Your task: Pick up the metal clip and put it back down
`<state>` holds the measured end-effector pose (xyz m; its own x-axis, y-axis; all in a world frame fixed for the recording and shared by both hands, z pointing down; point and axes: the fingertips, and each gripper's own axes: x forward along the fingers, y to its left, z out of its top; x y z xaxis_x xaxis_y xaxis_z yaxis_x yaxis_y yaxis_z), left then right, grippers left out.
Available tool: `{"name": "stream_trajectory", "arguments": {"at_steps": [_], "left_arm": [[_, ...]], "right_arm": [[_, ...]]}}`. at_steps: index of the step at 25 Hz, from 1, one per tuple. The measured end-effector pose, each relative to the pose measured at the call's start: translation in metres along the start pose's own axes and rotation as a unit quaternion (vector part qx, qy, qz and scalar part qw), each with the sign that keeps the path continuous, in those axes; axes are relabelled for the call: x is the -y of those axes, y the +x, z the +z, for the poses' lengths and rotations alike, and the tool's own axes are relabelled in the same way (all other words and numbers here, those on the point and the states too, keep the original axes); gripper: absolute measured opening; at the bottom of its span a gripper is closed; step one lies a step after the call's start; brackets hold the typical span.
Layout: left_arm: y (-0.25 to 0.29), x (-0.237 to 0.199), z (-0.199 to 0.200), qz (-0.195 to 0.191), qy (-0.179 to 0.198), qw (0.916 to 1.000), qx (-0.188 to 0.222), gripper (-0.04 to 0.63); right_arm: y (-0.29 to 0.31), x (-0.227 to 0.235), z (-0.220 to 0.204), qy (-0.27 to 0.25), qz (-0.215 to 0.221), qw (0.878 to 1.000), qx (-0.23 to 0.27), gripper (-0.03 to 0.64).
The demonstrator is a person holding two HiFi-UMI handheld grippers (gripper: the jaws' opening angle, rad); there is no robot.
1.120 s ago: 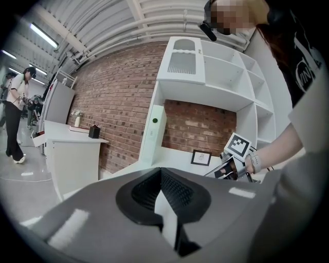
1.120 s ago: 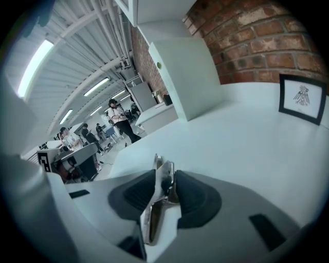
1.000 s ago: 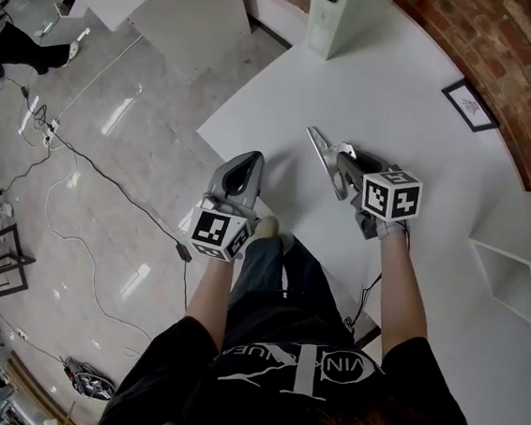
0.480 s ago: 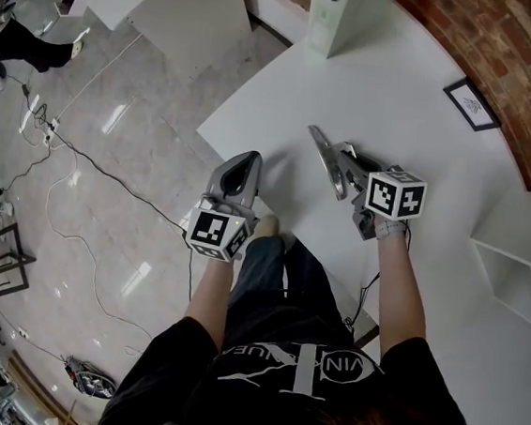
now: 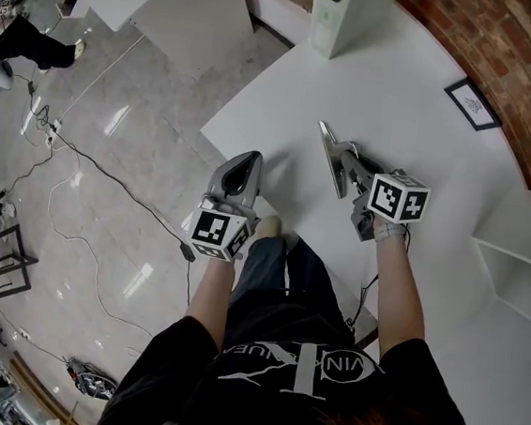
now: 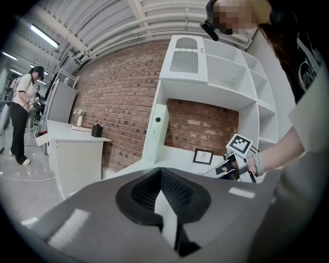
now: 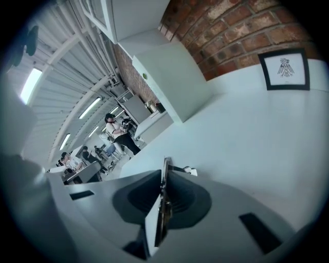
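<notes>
One white table (image 5: 418, 110), curved at its far side along a brick wall. One white shelf unit (image 5: 523, 272) at its right end. One tall white box (image 5: 348, 13) standing upright at the back of the table.

Two hand-held grippers, each with a marker cube:
- left gripper (image 5: 249, 158): at the table's near edge, jaws brought together, nothing between them
- right gripper (image 5: 326, 134): out over the tabletop, pointing away from the person, jaws pressed together on the clip

One small framed picture (image 5: 470, 105), lying flat near the brick wall, well apart from both grippers.

One metal clip (image 7: 164, 200): a thin strip standing edge-on between the right gripper's jaws, running along their length, its far end poking just past the tips. Not lying on the table; carried in the gripper over bare white surface. The head view does not separate it clearly from the grey jaws
</notes>
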<state>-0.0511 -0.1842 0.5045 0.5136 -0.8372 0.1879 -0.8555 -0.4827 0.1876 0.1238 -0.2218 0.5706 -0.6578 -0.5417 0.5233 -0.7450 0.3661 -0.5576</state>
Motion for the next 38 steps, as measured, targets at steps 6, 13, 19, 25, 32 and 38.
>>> {"name": "stream_trajectory", "arguments": {"at_steps": [6,13,19,25,32,38], "left_arm": [[-0.003,0.000,0.005,-0.005,0.003,1.0000,0.003,-0.012],[-0.003,0.003,0.014,-0.015,0.003,0.9999,0.009,-0.012],[-0.005,0.003,0.024,-0.021,0.008,0.9996,0.014,-0.012],[-0.006,0.005,0.032,-0.027,0.017,0.9993,0.020,-0.012],[-0.008,0.010,0.041,-0.035,0.025,0.9987,0.029,-0.012],[-0.010,0.015,0.052,-0.039,0.031,0.9981,0.037,-0.012]], "right_arm": [[-0.008,-0.004,0.008,0.013,0.001,1.000,0.023,0.038],[-0.021,-0.006,0.017,0.013,-0.019,0.999,0.042,0.037],[-0.030,-0.008,0.021,0.016,-0.029,0.998,0.053,0.037],[-0.040,-0.019,0.033,0.005,-0.032,0.997,0.070,0.035],[-0.051,-0.015,0.034,0.015,-0.034,0.996,0.086,0.035],[-0.067,-0.024,0.047,0.002,-0.036,0.994,0.107,0.035]]}}
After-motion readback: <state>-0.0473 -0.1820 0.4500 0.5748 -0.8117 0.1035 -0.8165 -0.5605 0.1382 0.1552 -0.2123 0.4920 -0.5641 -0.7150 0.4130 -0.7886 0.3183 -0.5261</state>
